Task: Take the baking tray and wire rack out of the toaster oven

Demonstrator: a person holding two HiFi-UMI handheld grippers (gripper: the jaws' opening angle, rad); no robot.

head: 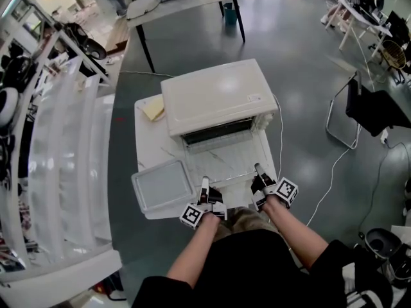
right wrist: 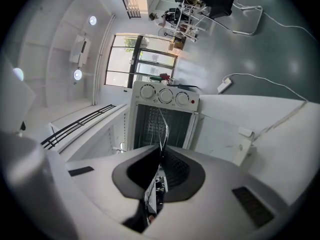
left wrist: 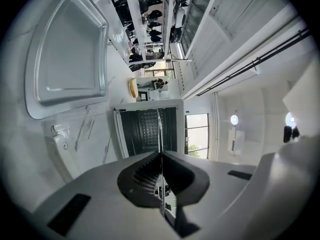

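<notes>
Baking tray [head: 164,186] lies out on the table [head: 145,132]; rack step in hand: left gripper [left wrist: 161,156] and right gripper [right wrist: 161,156] each pinch the wire rack [left wrist: 160,126] at the toaster oven [head: 218,98] mouth; next, draw it out level.

Small white marbled table [head: 151,143] on grey floor [head: 289,56], 1 cream toaster oven [head: 218,95] at back, 1 baking tray [head: 162,186] at front left corner, flat yellow item [head: 153,108] at back left

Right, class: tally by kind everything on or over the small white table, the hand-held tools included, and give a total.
toaster oven: 1
baking tray: 1
wire rack: 1
yellow flat thing: 1
tools: 2, left tool and right tool
Total: 6
</notes>
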